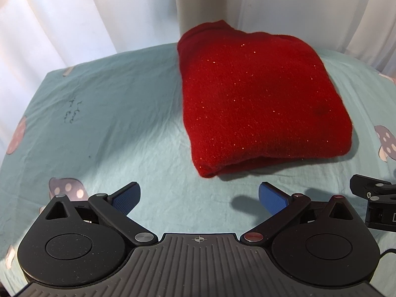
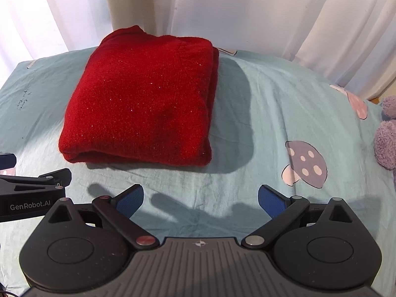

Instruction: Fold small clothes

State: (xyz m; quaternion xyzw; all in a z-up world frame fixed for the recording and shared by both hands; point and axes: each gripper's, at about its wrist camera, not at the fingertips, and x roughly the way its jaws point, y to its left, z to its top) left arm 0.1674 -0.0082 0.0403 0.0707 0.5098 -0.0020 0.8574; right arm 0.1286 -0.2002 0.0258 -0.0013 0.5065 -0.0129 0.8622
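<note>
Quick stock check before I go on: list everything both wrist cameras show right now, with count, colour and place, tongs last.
red sweater: one, red with tiny glitter specks, folded into a thick rectangle, lying on the sheet ahead of both tongs
sheet: one, pale teal with mushroom prints, covering the work surface
curtain: white, hanging behind the surface
fuzzy item: one, lilac, at the right edge of the right wrist view, cut off by the frame
left tongs: one, black with blue pads, open, holding nothing, short of the sweater
right tongs: one, black with blue pads, open, holding nothing, short of the sweater
</note>
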